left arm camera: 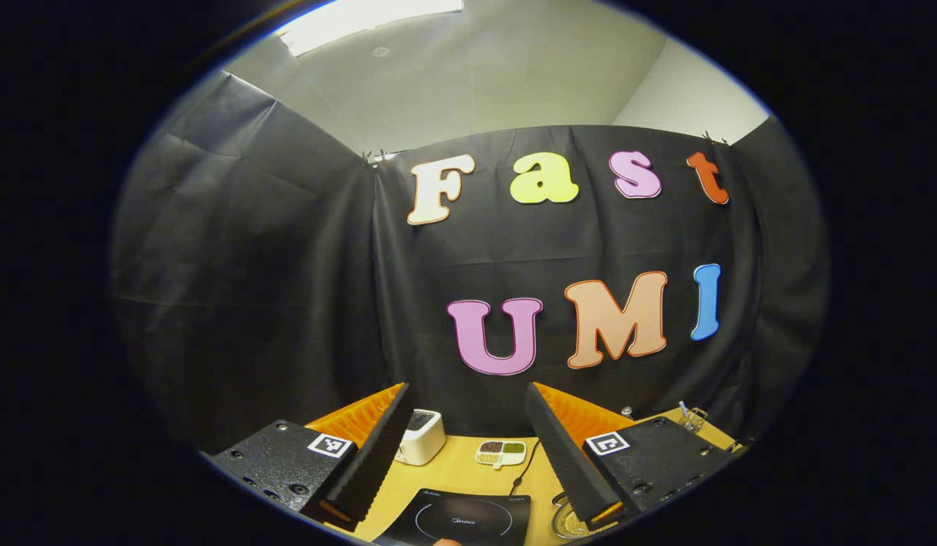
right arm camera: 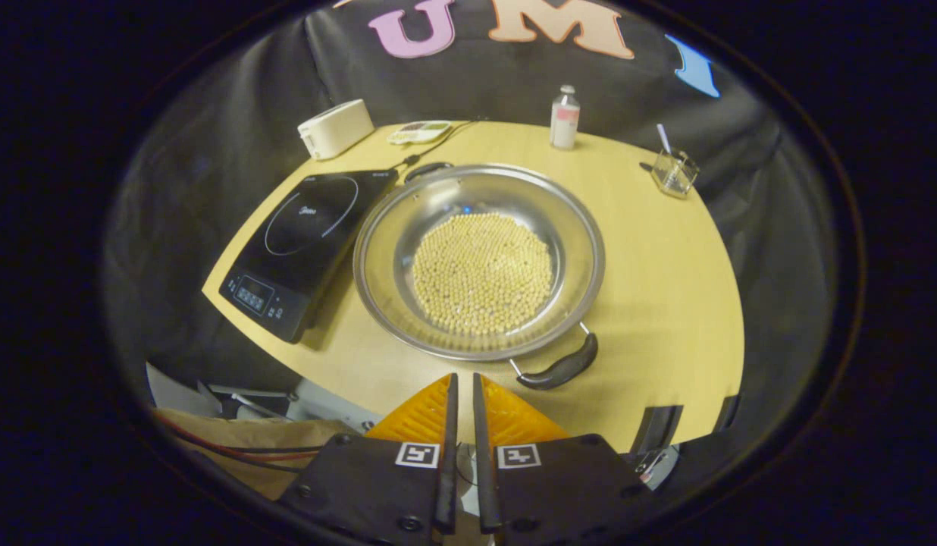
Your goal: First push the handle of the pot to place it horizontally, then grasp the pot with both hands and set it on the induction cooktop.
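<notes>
A: Pot status?

B: Pot sits on the table, just right of the induction cooktop, rim near its edge. Wide, shallow, round, polished steel. Bottom covered in small round pale-yellow beans, a roughly circular layer.

A: Handles?

B: Two curved black loop handles on wire brackets. Near handle points toward the right gripper's camera, slightly right of centre. Far handle is on the opposite rim, near the cooktop's back corner. So the handle line runs diagonally, near to far.

A: Cooktop?

B: Flat black slab, glossy, rectangular, white ring on top, control panel at the near corner. Nothing on it. In the left gripper view it lies low between the fingers, with a sliver of the pot at the bottom edge.

A: Claws?

B: Right gripper: fingers nearly together, thin slit between them, gripping nothing. It hovers off the table's near edge, short of the near handle, not touching. Left gripper: spread wide, empty, aimed at the back wall. Fingers are black ribbed pads with orange backing.

A: Rest of the table?

B: Light wood, rounded edge. Far side: white boxy rounded device, small white dish with compartments, white bottle upright, small clear glass holder with a stick in it. All well apart from the pot.
</notes>
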Demonstrator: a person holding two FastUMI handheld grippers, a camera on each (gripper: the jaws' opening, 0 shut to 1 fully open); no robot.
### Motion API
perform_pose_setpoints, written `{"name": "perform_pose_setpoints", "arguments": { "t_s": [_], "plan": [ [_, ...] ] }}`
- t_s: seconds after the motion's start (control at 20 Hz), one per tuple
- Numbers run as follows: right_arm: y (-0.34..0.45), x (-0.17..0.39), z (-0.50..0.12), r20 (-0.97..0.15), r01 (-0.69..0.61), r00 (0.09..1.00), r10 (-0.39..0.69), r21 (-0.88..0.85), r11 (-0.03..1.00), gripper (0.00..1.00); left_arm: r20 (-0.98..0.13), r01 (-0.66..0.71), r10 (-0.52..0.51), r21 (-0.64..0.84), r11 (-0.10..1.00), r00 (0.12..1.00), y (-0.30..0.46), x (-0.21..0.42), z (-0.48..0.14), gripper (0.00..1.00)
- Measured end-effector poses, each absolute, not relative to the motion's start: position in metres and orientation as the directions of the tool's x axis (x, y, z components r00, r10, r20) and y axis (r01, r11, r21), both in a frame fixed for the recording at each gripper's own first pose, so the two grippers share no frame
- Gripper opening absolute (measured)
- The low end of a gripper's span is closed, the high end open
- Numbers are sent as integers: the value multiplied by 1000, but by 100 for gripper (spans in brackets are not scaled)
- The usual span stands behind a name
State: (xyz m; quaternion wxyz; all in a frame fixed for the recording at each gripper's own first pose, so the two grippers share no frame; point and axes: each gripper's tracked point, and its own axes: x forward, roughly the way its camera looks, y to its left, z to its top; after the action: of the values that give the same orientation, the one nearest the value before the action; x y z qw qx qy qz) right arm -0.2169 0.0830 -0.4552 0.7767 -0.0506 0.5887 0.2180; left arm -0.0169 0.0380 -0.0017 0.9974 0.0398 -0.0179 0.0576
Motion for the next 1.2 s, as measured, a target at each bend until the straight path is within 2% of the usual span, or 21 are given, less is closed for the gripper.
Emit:
{"name": "perform_pose_setpoints", "arguments": {
  "t_s": [0.15, 0.3, 0.45, 0.6, 0.65, 0.7, 0.75, 1.2],
  "plan": [
    [74, -231, -476, -965, -385, 94, 244, 191, 903, 14, 37, -128, 126, 83, 988, 991, 40, -19, -4, 96],
    [75, -237, -491, -968, -332, 25, 250, 228, 915, 14, 37, -150, 147, 89, 985, 988, 46, -21, -5, 96],
    [78, -233, -499, -964, -305, 12, 264, 248, 920, 14, 30, -180, 178, 93, 979, 984, 56, -23, -9, 96],
    [71, -220, -503, -972, -327, 35, 231, 207, 922, 14, 18, -206, 205, 89, 975, 979, 63, -26, -12, 96],
    [70, -218, -505, -974, -328, 28, 224, 203, 923, 23, 15, -214, 214, 88, 973, 977, 65, -26, -14, 96],
    [67, -216, -506, -975, -329, 33, 220, 197, 924, 14, 14, -222, 222, 87, 971, 975, 67, -26, -14, 96],
    [63, -213, -506, -976, -325, 40, 213, 189, 926, 23, 11, -230, 230, 87, 969, 973, 69, -27, -16, 96],
    [26, -164, -515, -981, -253, 104, 163, 132, 958, 22, -8, -283, 284, 74, 956, 959, 80, -31, -26, 96]
  ]
}}
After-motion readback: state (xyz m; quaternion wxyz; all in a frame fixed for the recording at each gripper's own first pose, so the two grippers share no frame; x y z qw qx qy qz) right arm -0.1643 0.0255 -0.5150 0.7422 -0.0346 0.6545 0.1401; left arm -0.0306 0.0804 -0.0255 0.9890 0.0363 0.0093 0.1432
